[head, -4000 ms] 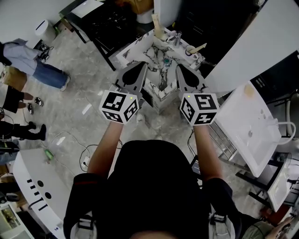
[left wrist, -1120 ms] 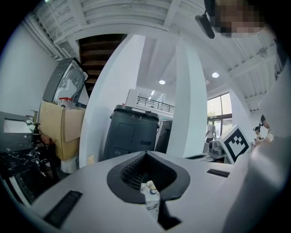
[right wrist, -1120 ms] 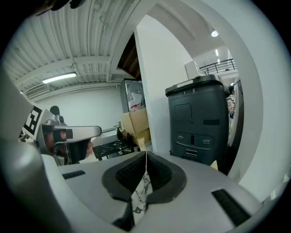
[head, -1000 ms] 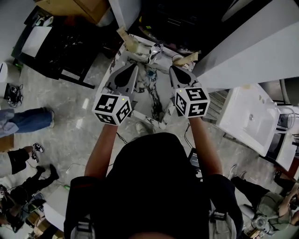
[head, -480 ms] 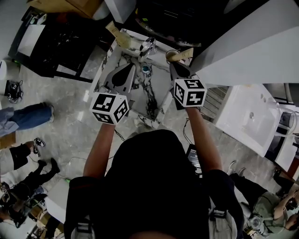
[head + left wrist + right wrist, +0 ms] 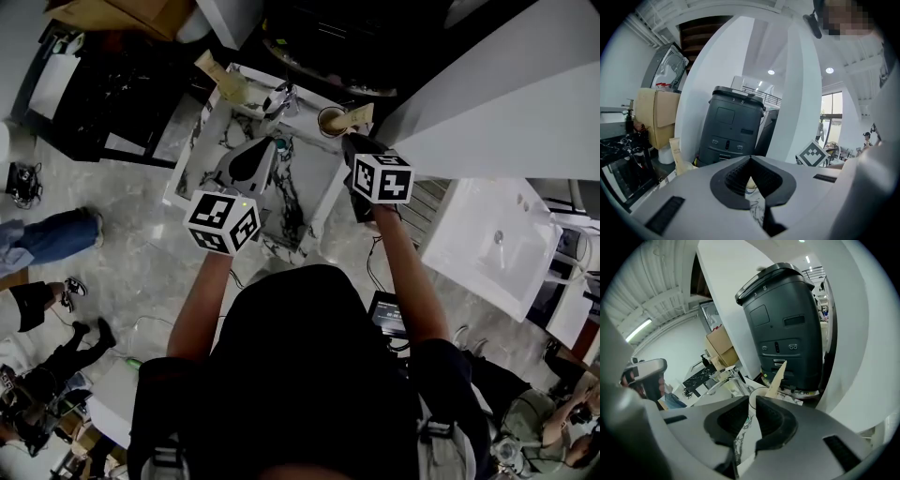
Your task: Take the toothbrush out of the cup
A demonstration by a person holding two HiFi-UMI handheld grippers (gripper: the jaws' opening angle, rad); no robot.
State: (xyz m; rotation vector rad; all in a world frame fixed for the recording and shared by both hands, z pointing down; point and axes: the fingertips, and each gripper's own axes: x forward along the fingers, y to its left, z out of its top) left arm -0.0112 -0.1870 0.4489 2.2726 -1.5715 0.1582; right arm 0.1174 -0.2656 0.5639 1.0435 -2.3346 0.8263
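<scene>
A cup (image 6: 328, 122) stands on the far right corner of the marble sink counter (image 6: 314, 187). A beige toothbrush (image 6: 356, 115) leans out of it to the right. My right gripper (image 6: 350, 141) is shut with nothing in it, its tip just short of the cup. In the right gripper view the cup (image 6: 758, 394) and the pointed toothbrush (image 6: 777, 377) rise just beyond the right gripper (image 6: 752, 401). My left gripper (image 6: 270, 142) hangs over the basin near the drain, also shut and bare. The left gripper (image 6: 751, 160) shows its tips meeting.
A chrome faucet (image 6: 280, 97) stands left of the cup and a beige tube (image 6: 217, 75) lies at the counter's far left. A dark grey machine (image 6: 785, 329) rises behind the counter. A white panel (image 6: 487, 103) flanks the right; a white basin (image 6: 487, 248) sits lower right.
Both grippers have moved forward and down toward the sink. The right one has closed in on the cup; the left now hangs over the basin.
</scene>
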